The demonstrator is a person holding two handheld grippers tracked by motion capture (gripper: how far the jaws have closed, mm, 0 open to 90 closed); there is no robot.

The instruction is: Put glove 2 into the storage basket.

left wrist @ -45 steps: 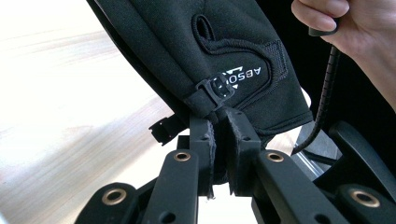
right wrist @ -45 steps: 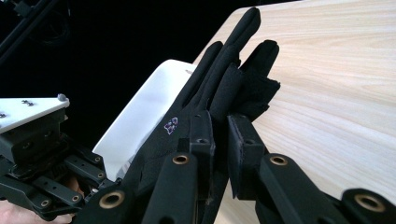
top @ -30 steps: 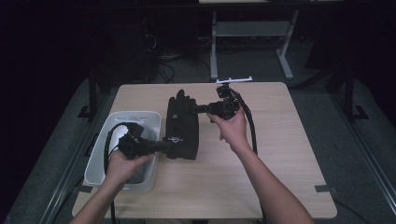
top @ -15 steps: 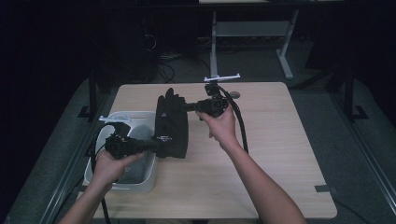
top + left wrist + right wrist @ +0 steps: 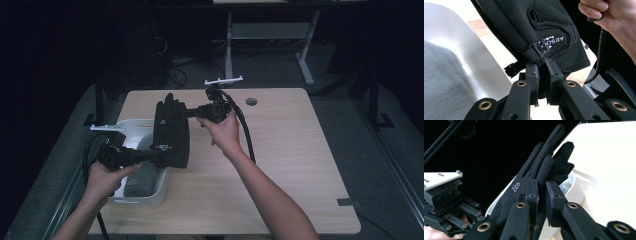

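Table [image 5: 300,165], white bin [image 5: 145,197] at left edge. Black glove [image 5: 171,131] held stretched over bin rim: left gripper [image 5: 159,156] pinching cuff, right gripper [image 5: 189,113] pinching a finger (both clamped). Step: carrying to bin. Next: lower in, release.

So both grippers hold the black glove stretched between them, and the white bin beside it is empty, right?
Not empty: the high view shows something grey lying in the bin. The rest holds: both grippers, left and right, grip the glove.
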